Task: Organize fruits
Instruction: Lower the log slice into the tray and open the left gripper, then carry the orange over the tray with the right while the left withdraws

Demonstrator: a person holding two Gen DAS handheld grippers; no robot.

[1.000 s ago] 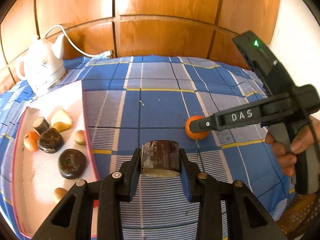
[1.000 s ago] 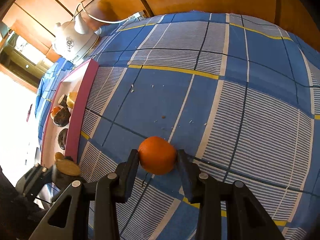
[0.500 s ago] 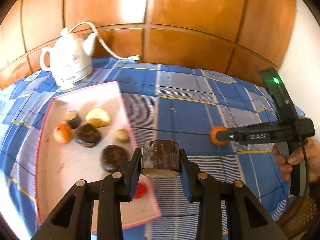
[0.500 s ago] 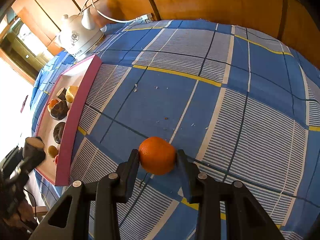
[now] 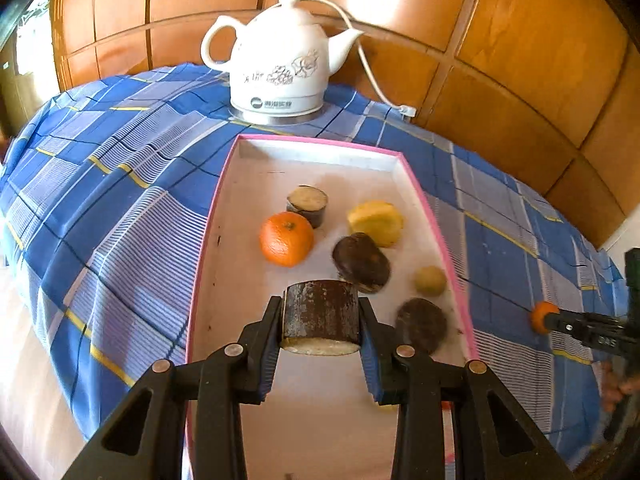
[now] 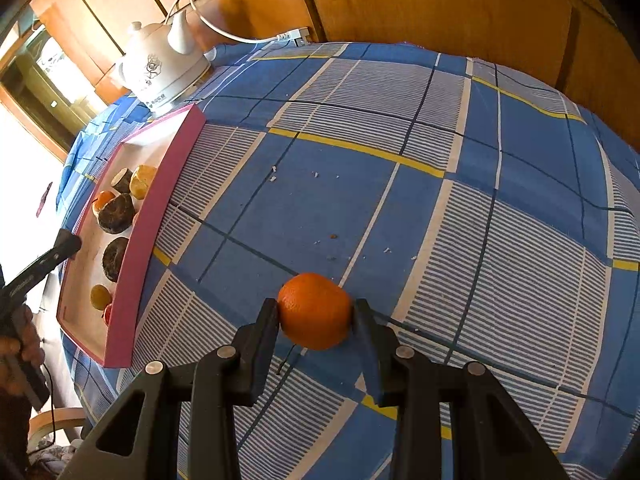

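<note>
Left gripper [image 5: 320, 320]: black two-finger tool, its pads pinching a short dark brown cylinder with a pale cut face [image 5: 320, 316], held above the pink-rimmed white tray [image 5: 448, 248].
Held cylinder: squarely between the fingers, gripped at its curved sides, pale end facing the camera.
Tray contents: a round orange tangerine [image 5: 285, 238], a small dark stump-like piece [image 5: 308, 204], a yellow chunk [image 5: 376, 222], two dark brown rounded fruits [image 5: 362, 262] [image 5: 421, 325] and a small tan ball [image 5: 430, 280], all beyond or beside the fingertips.
Right gripper [image 6: 316, 316]: black two-finger tool, closed on a second orange tangerine [image 6: 314, 310], fingers touching its left and right sides.
Second tangerine: at the blue checked tablecloth [image 6: 440, 220], well apart from the tray; whether it rests on the cloth cannot be told.
Background: white ceramic electric kettle [image 5: 280, 64] behind the tray's far end, wooden panelling behind.
Person: a hand [image 6: 20, 348] grips the left tool's handle.
</note>
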